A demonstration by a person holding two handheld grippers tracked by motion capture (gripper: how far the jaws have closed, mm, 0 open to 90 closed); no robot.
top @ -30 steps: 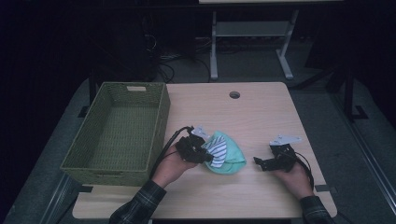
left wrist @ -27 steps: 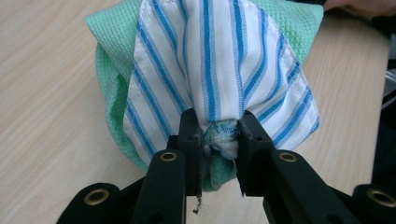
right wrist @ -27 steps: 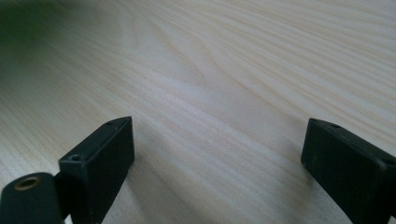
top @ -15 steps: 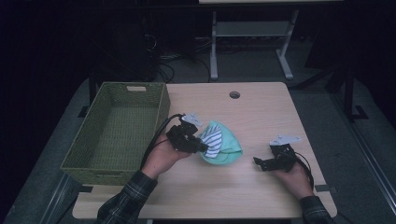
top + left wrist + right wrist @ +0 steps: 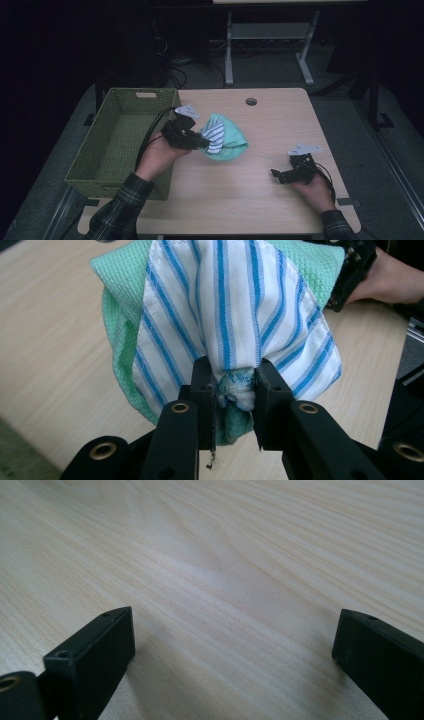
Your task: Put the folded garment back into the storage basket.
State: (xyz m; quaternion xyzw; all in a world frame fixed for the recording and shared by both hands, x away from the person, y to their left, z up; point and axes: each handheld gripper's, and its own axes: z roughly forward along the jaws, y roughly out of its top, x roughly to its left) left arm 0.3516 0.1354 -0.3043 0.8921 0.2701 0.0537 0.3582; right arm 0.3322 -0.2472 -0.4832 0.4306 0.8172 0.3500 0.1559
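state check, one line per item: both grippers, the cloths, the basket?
Left gripper: shut on striped cloth, green cloth bunched in too.
Right gripper: open, low over bare table.
Striped cloth: pinched, draped over green cloth.
Green cloth: crumpled, partly lifted.
Basket: empty, upright at table's left.

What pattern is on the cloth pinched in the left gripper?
White with blue stripes on the striped cloth, clearest in the left gripper view.
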